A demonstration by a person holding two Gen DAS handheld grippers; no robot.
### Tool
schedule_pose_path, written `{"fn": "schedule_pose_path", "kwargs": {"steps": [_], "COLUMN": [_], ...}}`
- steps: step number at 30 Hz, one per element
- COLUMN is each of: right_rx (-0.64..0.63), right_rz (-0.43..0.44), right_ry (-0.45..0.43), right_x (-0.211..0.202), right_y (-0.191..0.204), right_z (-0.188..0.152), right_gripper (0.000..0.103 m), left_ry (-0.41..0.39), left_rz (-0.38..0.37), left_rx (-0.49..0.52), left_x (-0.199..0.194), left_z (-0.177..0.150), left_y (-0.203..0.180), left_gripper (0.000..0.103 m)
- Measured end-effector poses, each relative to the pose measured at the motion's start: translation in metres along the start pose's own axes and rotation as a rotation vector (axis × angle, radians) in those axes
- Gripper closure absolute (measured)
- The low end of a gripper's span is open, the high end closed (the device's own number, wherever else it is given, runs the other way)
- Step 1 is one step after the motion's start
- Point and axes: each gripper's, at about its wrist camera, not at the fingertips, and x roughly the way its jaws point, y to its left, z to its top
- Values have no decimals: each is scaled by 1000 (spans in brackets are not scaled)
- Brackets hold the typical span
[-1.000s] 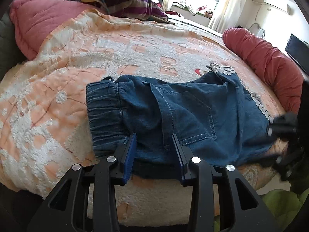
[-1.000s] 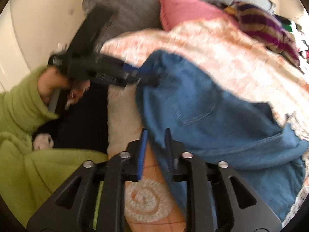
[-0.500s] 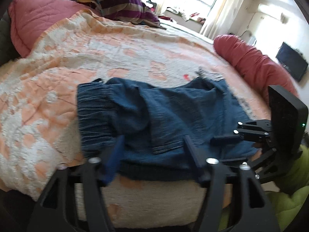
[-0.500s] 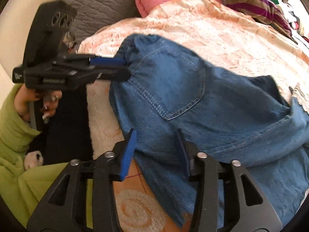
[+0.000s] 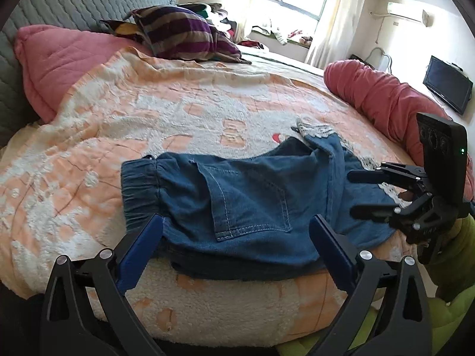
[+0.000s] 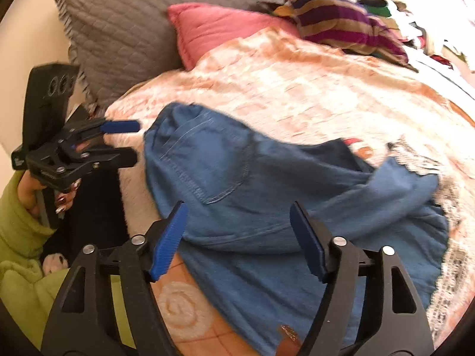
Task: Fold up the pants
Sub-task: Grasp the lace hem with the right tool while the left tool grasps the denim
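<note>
Left tongs [image 5: 234, 237]: wide, holding nothing, at the bed's near edge. Right tongs [image 6: 237, 237]: wide, holding nothing. Blue denim lace-hemmed pants [image 5: 252, 195]: folded once on the peach fleece bed blanket [image 5: 148, 112], near edge. Step, judged: between folds; next calls for regrasping an end.

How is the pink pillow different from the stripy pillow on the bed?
The pink pillow is one plain color with quilted stitching; the stripy pillow has purple, tan and dark bands. The pink pillow is partly tucked under the orange blanket, while the stripy pillow lies on top of the bed, farther toward the window. Both sit near the grey headboard, away from the jeans.
</note>
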Motion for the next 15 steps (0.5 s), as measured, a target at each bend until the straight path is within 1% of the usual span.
{"fn": "schedule_pose_path", "kwargs": {"steps": [4, 6, 10, 12, 15], "right_rx": [35, 53, 75, 84, 106], "right_rz": [-49, -76, -127, -155, -193], "right_ry": [-48, -73, -109, -128, -150], "right_x": [-16, -25, -38, -45, -53], "right_y": [-18, -29, -48, -57, -73], "right_z": [4, 5, 9, 12, 18], "right_gripper": [29, 26, 23, 21, 19], "left_ry": [3, 2, 5, 12, 32], "left_rz": [19, 29, 49, 45, 20], "left_rx": [-17, -11, 19, 31, 43], "left_x": [-2, -3, -1, 1, 8], "left_z": [3, 4, 7, 9, 11], "left_y": [-3, -6, -19, -26, -38], "left_gripper": [5, 5, 5, 5, 5]}}
